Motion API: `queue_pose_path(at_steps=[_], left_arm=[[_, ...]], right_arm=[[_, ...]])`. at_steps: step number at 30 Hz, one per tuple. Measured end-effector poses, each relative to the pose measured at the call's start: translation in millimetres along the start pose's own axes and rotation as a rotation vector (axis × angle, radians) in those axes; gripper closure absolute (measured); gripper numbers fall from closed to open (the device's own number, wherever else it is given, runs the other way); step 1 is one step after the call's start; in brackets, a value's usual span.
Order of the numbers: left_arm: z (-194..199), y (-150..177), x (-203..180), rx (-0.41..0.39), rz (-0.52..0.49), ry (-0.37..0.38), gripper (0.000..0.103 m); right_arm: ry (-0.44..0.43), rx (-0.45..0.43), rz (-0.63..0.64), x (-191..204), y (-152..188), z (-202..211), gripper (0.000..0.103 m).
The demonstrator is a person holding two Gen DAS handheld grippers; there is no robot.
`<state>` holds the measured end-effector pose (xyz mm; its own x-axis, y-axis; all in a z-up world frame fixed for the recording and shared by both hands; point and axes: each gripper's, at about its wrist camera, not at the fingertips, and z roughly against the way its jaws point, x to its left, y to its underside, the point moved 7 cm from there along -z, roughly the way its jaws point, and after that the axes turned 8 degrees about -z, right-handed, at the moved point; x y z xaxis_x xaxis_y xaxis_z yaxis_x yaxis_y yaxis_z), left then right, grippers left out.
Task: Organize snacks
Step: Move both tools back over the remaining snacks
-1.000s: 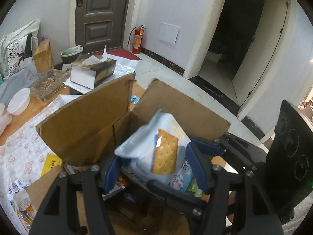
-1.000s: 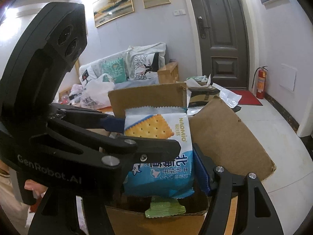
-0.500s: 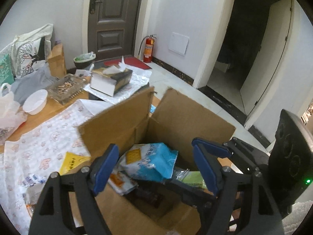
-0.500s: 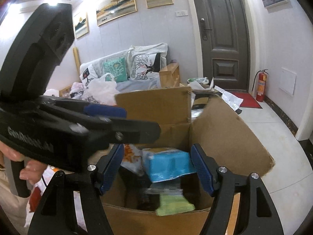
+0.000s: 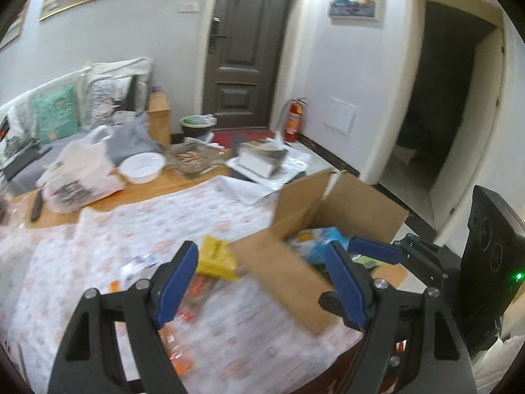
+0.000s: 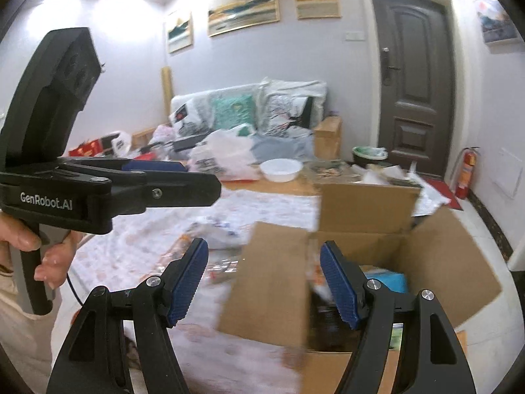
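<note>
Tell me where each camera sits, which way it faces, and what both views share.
Left wrist: on the left gripper, open, looking across the table at loose snacks, the cardboard box and the door; the right gripper's fingers show at right.
Right wrist: on the right gripper, open, facing the sofa and the box; the left gripper's body and the left hand show at left.
Shared: box, white bowl, door, fire extinguisher.

black gripper (image 6: 264,279), blue ribbed pads (image 6: 188,279)
</note>
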<state>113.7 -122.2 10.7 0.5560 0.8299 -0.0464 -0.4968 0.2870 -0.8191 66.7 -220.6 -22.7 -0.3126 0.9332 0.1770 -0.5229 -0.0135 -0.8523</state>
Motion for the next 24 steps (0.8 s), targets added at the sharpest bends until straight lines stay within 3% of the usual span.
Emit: queue_pose_path(at_steps=[5, 12, 24], left_arm=[[26.3, 35.2, 43.3, -0.009, 0.071, -0.047, 0.026], [29.9, 87.0, 94.0, 0.018, 0.17, -0.07, 0.026], [-21.7, 136.1, 148.1, 0.099, 0.281, -0.024, 0.026]], right_arm=[[-0.049, 0.036, 0.032, 49.8, 2.5, -20.3, 0.036], [-0.084, 0.134, 0.086, 108.4, 24.5, -64.5, 0.036], [-0.096, 0.35, 0.018, 118.3, 73.9, -146.4, 0.036]])
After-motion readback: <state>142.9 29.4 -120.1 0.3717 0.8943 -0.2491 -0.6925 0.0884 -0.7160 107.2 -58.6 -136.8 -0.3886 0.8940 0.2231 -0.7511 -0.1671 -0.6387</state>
